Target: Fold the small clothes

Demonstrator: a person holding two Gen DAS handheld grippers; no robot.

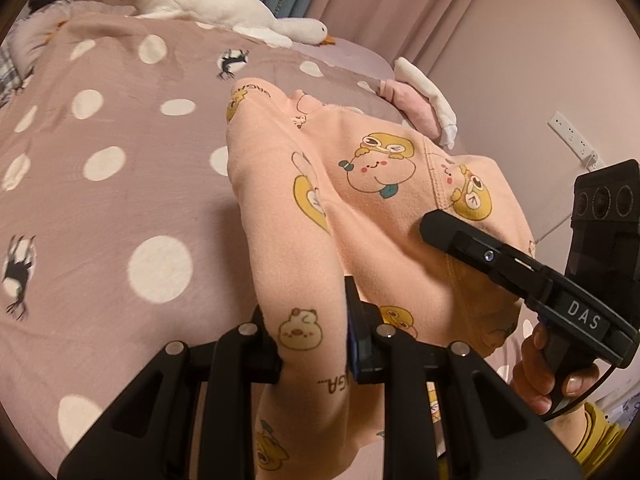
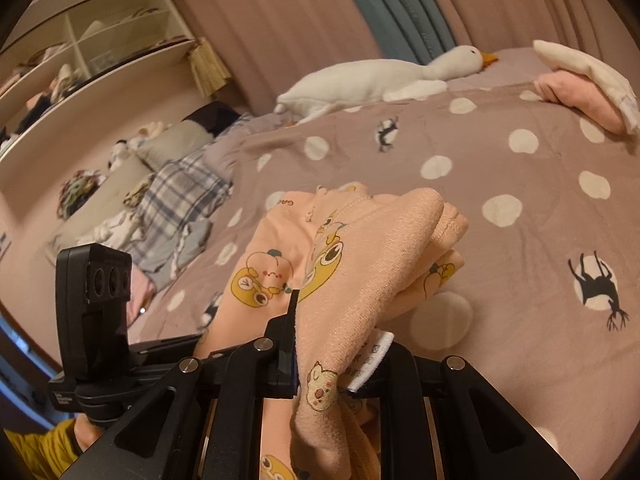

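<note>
Left gripper (image 1: 312, 344) has its fingers clamped on a fold of the peach cartoon-print garment (image 1: 360, 200); right gripper (image 2: 336, 364) fingers are likewise clamped on its bunched edge beside the white label (image 2: 372, 360). The garment hangs partly lifted over the polka-dot bedspread (image 1: 120, 200). Farther back lie folded pink and white clothes (image 2: 584, 88) and a white goose plush (image 1: 216, 8)

Both wrist cameras sit close above the bed (image 1: 100, 208), looking forward along their fingers at the peach garment (image 1: 360, 208). Both views share the garment, the spotted cover and the far plush goose (image 2: 372, 80); each sees the other's gripper.
</note>
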